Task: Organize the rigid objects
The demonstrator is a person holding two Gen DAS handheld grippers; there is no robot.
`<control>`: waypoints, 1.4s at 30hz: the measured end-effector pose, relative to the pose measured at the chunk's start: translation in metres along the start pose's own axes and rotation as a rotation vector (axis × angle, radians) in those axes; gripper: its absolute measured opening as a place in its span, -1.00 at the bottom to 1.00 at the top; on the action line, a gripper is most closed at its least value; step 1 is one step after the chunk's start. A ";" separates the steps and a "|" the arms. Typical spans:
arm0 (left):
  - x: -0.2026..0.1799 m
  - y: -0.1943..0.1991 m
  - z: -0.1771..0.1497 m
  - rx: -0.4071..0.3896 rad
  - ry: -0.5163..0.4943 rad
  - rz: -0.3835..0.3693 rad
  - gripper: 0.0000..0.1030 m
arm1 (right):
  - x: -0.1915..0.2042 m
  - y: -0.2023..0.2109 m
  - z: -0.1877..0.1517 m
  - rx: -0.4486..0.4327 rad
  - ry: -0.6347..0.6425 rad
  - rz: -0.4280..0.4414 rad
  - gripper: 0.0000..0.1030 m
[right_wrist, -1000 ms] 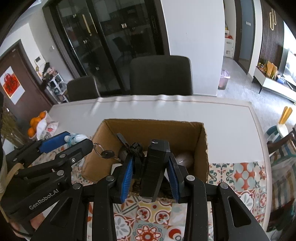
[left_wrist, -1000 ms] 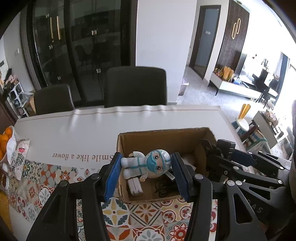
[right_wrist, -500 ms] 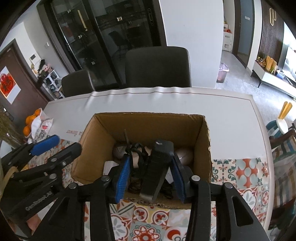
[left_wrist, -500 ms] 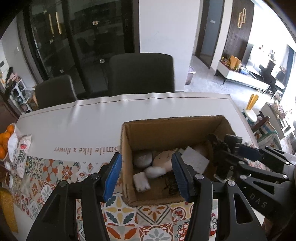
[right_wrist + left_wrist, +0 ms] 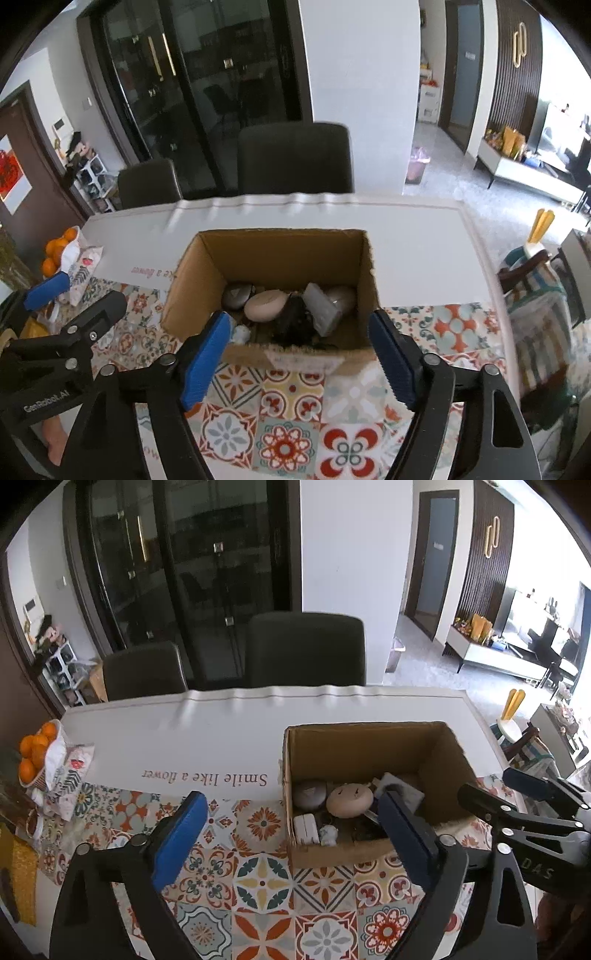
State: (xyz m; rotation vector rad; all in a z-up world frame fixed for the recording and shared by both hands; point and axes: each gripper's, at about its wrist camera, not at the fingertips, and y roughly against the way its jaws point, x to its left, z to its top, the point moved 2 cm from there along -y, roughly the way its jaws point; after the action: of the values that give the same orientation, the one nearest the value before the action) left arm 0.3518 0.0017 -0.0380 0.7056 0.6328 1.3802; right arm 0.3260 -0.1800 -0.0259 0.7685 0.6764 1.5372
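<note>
Table [image 5: 413, 240] fills most of both views, white at the back, patterned tile cloth [image 5: 266, 882] up front. Cardboard box [image 5: 280, 254] sits mid-frame on it, flaps open, holding a jumble: a tan rounded piece [image 5: 265, 305], a grey mouse-shaped thing [image 5: 236, 295], a grey block [image 5: 322, 309], a white adapter [image 5: 306, 829] and some dark bits I can't make out. Plenty of bare table behind and left of the box. Left gripper [image 5: 291, 843] and right gripper [image 5: 297, 363] both hang spread wide, holding nothing, just short of the box's near wall. Oranges [image 5: 31, 753] sit far left.
</note>
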 end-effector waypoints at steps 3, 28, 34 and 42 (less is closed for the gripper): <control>-0.003 0.023 -0.007 -0.038 -0.019 0.012 0.99 | 0.002 0.029 -0.009 -0.041 0.010 -0.019 0.63; -0.010 0.160 -0.067 -0.223 -0.060 0.069 1.00 | 0.012 0.159 -0.082 -0.206 0.000 0.011 0.67; -0.011 0.175 -0.075 -0.247 -0.059 0.053 1.00 | 0.013 0.167 -0.085 -0.224 -0.002 0.004 0.68; -0.010 0.187 -0.079 -0.262 -0.051 0.037 1.00 | 0.016 0.174 -0.088 -0.241 0.006 0.011 0.67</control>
State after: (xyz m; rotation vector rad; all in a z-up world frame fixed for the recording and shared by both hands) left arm 0.1708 0.0081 0.0540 0.5421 0.3901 1.4426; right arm 0.1495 -0.1803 0.0595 0.5867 0.4802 1.5966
